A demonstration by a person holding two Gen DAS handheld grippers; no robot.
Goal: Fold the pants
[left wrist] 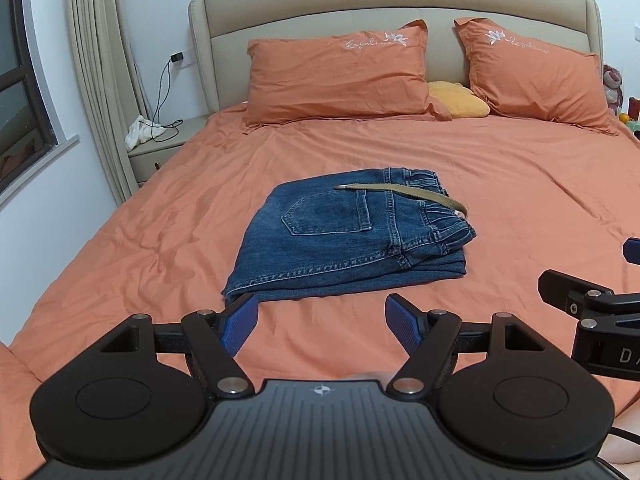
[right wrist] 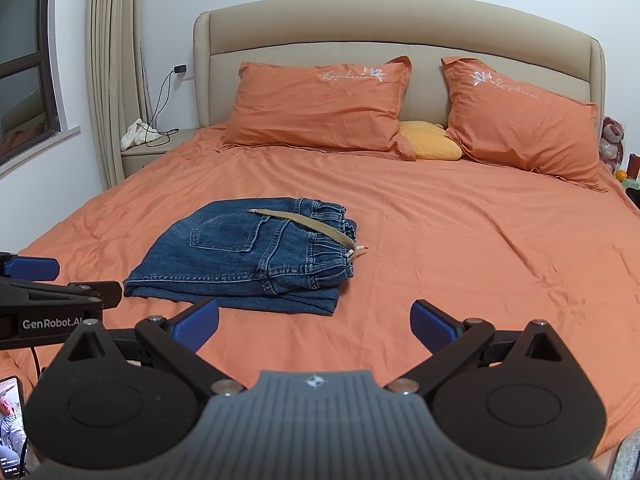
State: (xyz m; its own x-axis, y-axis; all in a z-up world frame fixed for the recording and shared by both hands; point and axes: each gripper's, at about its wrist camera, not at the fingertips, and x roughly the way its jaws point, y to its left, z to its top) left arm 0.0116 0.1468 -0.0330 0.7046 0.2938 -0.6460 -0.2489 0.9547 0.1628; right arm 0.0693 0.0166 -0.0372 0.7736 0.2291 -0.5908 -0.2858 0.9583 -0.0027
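On top of the orange bed cover (left wrist: 500, 208) sit the blue jeans (left wrist: 344, 240), folded into a flat, thick pile near the middle of the bed. A back pocket (left wrist: 326, 216) faces up. The stretchy waist is on the right side of the pile, and a tan belt strap (left wrist: 404, 194) lies across the top of it. In my right view a small white string end pokes out by the waist.

I hold my left gripper (left wrist: 320, 322) low over the cover, just in front of the jeans. Its two blue pads are wide apart and hold nothing. The left pad (left wrist: 238, 322) looks close to the near corner of the pile, but I cannot tell if it touches.

My right gripper (right wrist: 314, 326) is spread wide too, with nothing between its pads. It sits in front of the jeans and a bit to their right. Each gripper can see the side of the other one.

At the far end of the bed, two orange pillows (right wrist: 320, 104) lean on the tan headboard (right wrist: 400, 24). A small yellow cushion (right wrist: 430, 142) sits between them. A little table (left wrist: 160, 148) by the curtain (left wrist: 94, 68) has a white cloth and a black cord on it. A phone screen (right wrist: 10, 420) glows at the bottom left of my right view.
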